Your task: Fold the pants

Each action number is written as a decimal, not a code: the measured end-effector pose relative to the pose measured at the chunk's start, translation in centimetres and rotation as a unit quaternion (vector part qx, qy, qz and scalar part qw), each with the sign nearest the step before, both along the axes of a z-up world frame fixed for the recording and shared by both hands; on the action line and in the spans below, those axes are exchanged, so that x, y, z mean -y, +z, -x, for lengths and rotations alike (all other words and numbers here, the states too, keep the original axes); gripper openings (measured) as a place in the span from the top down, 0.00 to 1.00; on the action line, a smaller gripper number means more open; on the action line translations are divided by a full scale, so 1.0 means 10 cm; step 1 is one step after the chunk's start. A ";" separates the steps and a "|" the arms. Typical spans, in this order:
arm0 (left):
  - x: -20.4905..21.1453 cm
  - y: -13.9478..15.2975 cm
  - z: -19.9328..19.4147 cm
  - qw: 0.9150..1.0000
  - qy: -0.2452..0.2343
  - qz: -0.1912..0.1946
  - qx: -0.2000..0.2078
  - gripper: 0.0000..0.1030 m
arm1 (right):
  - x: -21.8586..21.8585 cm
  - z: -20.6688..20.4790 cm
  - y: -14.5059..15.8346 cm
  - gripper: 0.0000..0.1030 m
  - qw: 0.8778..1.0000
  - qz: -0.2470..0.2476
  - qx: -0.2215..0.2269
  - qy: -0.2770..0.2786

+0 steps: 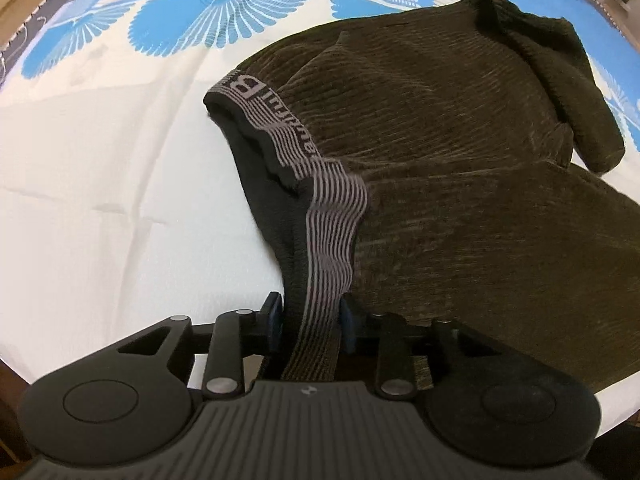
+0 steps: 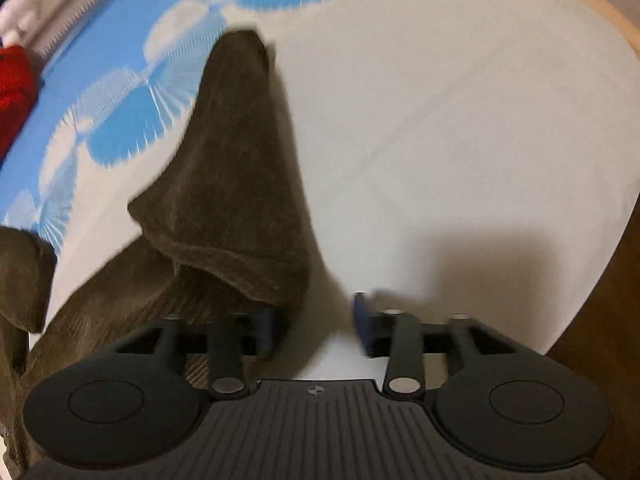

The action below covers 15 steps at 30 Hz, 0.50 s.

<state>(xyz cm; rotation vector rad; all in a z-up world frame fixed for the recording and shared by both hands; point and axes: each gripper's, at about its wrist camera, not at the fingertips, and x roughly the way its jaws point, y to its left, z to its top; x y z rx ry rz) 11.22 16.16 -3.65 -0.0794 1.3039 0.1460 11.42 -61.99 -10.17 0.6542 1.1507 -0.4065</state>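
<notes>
Dark olive ribbed pants (image 1: 460, 140) lie bunched on a white and blue sheet (image 1: 100, 160). Their grey striped waistband (image 1: 332, 232) runs down into my left gripper (image 1: 310, 322), whose blue-padded jaws are shut on it. In the right wrist view, a pant leg (image 2: 236, 184) drapes from the far sheet to just beside the left finger (image 2: 266, 330). My right gripper (image 2: 316, 326) is open, with only white sheet (image 2: 460, 120) between its jaws; the leg hem touches or hangs over the left finger.
The sheet has a blue fan pattern (image 1: 224, 12) at its far side. A wooden bed edge (image 2: 600, 300) shows at right in the right wrist view. A red object (image 2: 14, 88) lies far left beyond the sheet.
</notes>
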 end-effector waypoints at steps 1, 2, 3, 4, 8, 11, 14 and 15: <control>0.00 -0.01 -0.01 1.000 0.000 -0.003 -0.002 0.52 | 0.02 0.00 0.00 0.53 1.000 0.004 0.006 0.007; -0.02 -0.01 -0.03 1.000 0.002 -0.005 -0.007 0.47 | 0.07 -0.01 -0.02 0.53 1.000 0.009 0.007 0.016; -0.01 -0.04 -0.03 1.000 0.001 -0.005 -0.012 0.40 | 0.04 -0.01 0.01 0.53 0.999 0.018 0.007 0.027; 0.00 -0.06 -0.03 1.000 -0.002 -0.004 -0.015 0.35 | -0.03 0.03 0.07 0.53 0.999 0.028 0.005 0.038; 0.08 -0.08 -0.06 1.000 -0.020 0.004 -0.022 0.27 | -0.27 0.14 0.22 0.49 0.991 0.074 -0.052 0.102; 0.11 -0.06 -0.10 1.000 -0.020 0.000 -0.018 0.27 | -0.49 0.18 0.44 0.50 0.976 0.151 -0.021 0.157; 0.14 -0.07 -0.16 1.000 -0.013 0.007 -0.012 0.27 | -0.61 0.15 0.69 0.51 0.967 0.178 0.055 0.174; 0.15 -0.07 -0.19 1.000 -0.013 0.006 -0.013 0.27 | -0.67 0.12 0.76 0.51 0.963 0.175 0.084 0.187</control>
